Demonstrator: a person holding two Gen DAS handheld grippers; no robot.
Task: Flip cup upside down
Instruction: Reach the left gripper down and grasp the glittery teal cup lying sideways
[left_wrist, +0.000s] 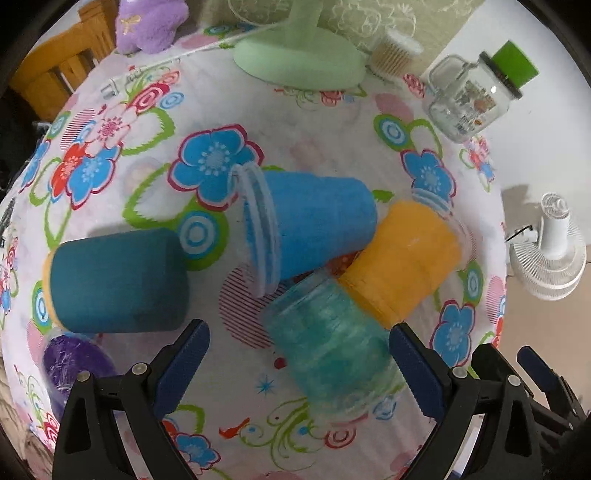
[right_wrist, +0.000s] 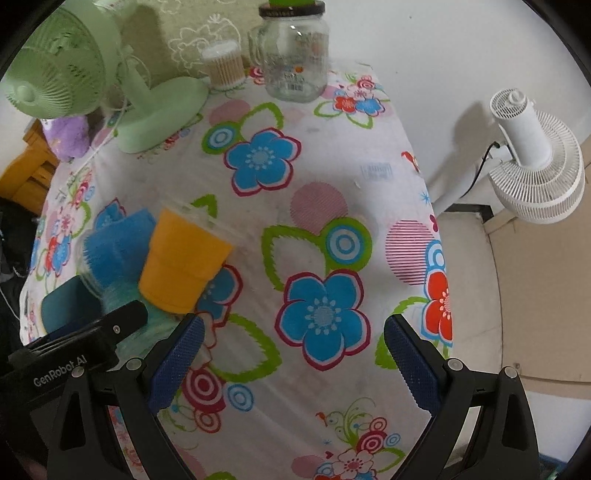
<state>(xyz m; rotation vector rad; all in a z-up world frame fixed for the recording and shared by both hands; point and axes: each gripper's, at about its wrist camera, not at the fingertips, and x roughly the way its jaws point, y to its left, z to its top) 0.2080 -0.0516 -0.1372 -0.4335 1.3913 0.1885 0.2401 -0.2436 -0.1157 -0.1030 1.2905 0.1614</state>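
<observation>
Several plastic cups lie on their sides on the floral tablecloth. In the left wrist view a clear teal cup (left_wrist: 332, 343) lies between the fingers of my open left gripper (left_wrist: 299, 365), nearer the right finger. A blue cup (left_wrist: 310, 229) and an orange cup (left_wrist: 402, 258) lie just beyond it, touching. A dark teal cup (left_wrist: 118, 280) lies at the left and a purple cup (left_wrist: 74, 365) by the left finger. My right gripper (right_wrist: 293, 362) is open and empty over bare cloth, with the orange cup (right_wrist: 181, 262) and blue cup (right_wrist: 114, 247) to its left.
A green desk fan (right_wrist: 74, 74), a cotton-swab box (right_wrist: 223, 64) and a glass jar with a green lid (right_wrist: 295, 55) stand at the table's far edge. A purple plush toy (right_wrist: 68, 136) sits at the back left. A white floor fan (right_wrist: 535, 158) stands off the table's right edge.
</observation>
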